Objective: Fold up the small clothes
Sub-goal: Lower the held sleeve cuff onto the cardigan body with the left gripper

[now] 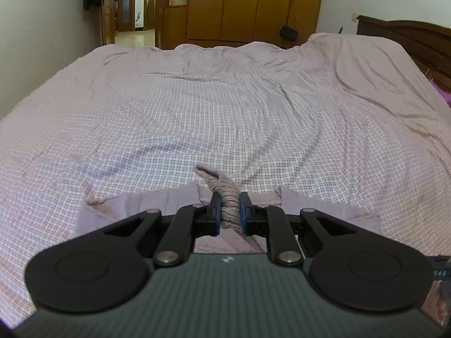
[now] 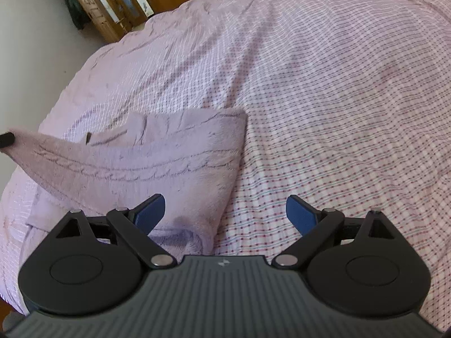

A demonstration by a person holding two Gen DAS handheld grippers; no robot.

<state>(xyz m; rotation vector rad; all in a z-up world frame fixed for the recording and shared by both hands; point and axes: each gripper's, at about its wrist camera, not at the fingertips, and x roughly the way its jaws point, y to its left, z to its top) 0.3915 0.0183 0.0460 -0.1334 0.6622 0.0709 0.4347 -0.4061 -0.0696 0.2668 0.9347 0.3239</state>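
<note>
A small pale pink fuzzy garment [image 2: 169, 152] lies on the checked bedsheet [image 2: 338, 112]. My left gripper [image 1: 230, 211] is shut on a bunched corner of this garment [image 1: 225, 194], which sticks up between the blue pads and is lifted off the bed. In the right wrist view that raised corner stretches to the far left, where a black fingertip [image 2: 6, 139] of the left gripper shows. My right gripper [image 2: 225, 211] stands open just above the garment's near right edge, with nothing pinched between its blue pads.
The pink checked sheet [image 1: 225, 107] covers the whole bed, wrinkled toward the far side. A wooden wardrobe [image 1: 253, 2] and a doorway [image 1: 126, 5] stand beyond the bed. A dark headboard [image 1: 408, 36] is at the right.
</note>
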